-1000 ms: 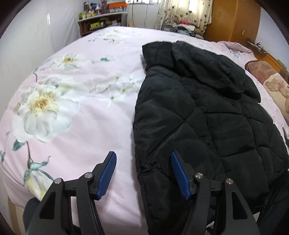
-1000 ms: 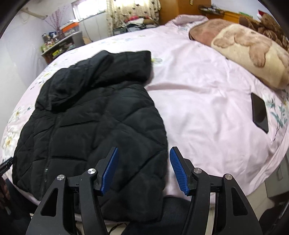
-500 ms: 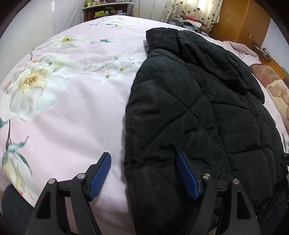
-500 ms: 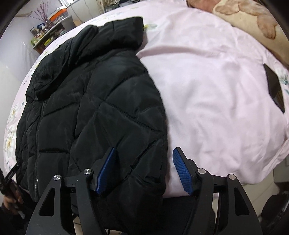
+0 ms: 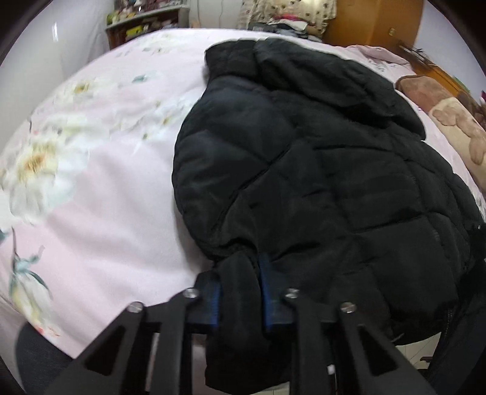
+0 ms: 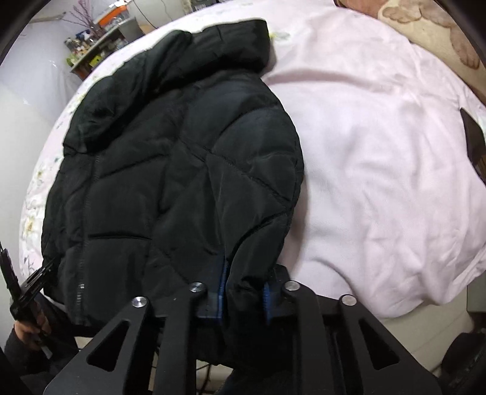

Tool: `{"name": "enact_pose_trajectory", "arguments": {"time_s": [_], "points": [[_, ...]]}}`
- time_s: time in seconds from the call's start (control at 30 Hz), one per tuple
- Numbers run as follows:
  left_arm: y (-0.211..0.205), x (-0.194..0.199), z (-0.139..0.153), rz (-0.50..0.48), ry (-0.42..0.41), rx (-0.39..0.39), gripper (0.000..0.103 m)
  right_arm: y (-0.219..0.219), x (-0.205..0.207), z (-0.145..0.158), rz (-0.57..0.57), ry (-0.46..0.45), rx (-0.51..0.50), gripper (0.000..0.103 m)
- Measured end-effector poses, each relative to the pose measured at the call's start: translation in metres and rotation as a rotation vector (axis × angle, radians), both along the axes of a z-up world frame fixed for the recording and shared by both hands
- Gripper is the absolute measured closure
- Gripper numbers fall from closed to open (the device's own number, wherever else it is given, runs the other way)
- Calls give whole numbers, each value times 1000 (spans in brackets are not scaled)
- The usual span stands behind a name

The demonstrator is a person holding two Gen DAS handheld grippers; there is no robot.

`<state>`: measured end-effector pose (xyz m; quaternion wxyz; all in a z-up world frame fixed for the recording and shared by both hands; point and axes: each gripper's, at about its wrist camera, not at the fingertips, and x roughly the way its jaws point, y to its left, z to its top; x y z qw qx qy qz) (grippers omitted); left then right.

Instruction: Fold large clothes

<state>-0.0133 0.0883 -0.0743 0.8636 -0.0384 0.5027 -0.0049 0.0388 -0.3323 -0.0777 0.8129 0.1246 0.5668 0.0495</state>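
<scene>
A black quilted hooded jacket lies front up on a pink floral bed sheet, hood toward the far side. My left gripper is shut on the jacket's near left hem corner, with the fabric bunched between its blue pads. In the right wrist view the same jacket fills the left half. My right gripper is shut on its near right hem corner at the bed's edge. The left gripper shows at the far left of that view.
A dark flat phone lies on the sheet at the right. A brown and beige teddy-print pillow sits at the bed's far right. Shelves with clutter and a wooden wardrobe stand beyond the bed.
Both grippers moved forward onto the jacket's near hem and shut on it, one at each corner. The hem fabric is now bunched and slightly lifted between the pads.
</scene>
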Motion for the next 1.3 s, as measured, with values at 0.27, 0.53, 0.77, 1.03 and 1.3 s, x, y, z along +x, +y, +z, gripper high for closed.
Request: {"name": "enact_pose_trajectory", "arguments": {"time_s": [0.27, 0.53, 0.77, 1.03, 1.3], "points": [[28, -19, 81, 23, -190, -142, 89, -6, -16, 57, -10, -155, 47, 91], [44, -32, 118, 29, -264, -201, 90, -14, -46, 94, -3, -230, 85, 91], [48, -57, 126, 20, -259, -235, 90, -23, -66, 107, -33, -251, 128, 91], [49, -67, 139, 15, -276, -267, 90, -18, -64, 123, -37, -272, 138, 91], [55, -29, 155, 35, -330, -329, 89, -22, -35, 136, -52, -324, 196, 91]]}}
